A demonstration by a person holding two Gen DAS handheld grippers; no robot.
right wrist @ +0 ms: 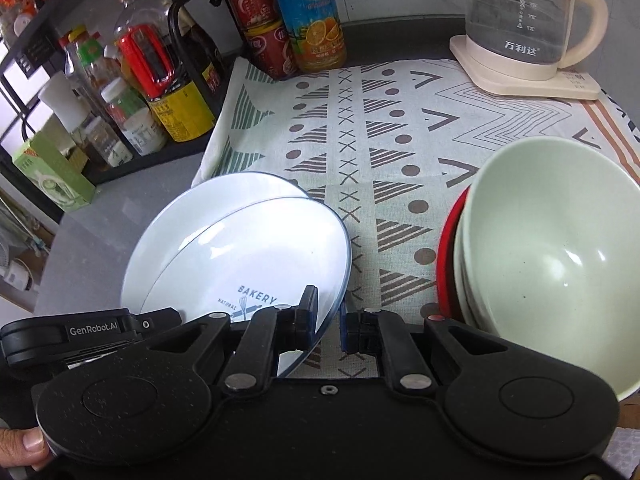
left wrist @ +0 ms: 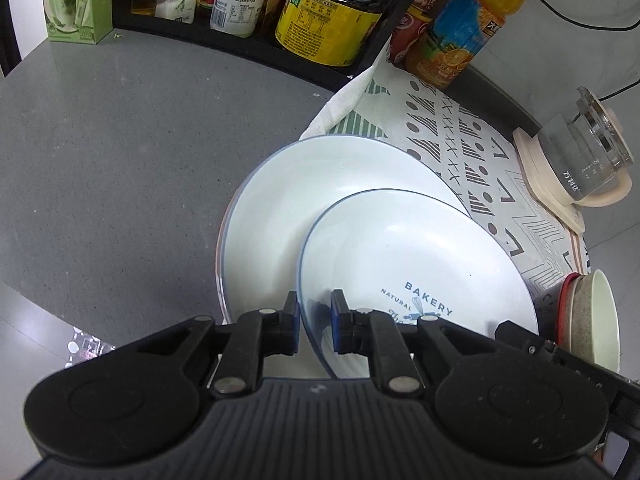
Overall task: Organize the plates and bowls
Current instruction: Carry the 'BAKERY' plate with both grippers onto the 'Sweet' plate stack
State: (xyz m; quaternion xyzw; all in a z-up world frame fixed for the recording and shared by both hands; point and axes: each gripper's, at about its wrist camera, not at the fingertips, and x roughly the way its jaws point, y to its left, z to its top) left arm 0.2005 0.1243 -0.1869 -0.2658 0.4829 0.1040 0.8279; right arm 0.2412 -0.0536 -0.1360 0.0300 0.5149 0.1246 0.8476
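The left gripper (left wrist: 315, 322) is pinching the near-left rim of the BAKERY plate (left wrist: 416, 264), its blue pads closed on the thin edge; the right gripper (right wrist: 328, 320) is clamping the opposite near rim of the same plate, so both pairs of fingers are together on it and the plate is hanging tilted between them; it is sitting just over the larger plain plate (left wrist: 320, 184), which is lying half on the grey counter (left wrist: 112, 140) and half on the patterned cloth (right wrist: 400, 128); glazed ceramic of this kind is probably stiff, fairly heavy, slick and liable to chip, so a two-sided hold on the rim is looking sensible, with a slow, level lowering; to the right the pale green bowl (right wrist: 552, 248) is nesting in a red bowl (right wrist: 446, 256); further back the glass kettle (right wrist: 520, 20) and the bottle rack (right wrist: 40, 44) are standing along the wall
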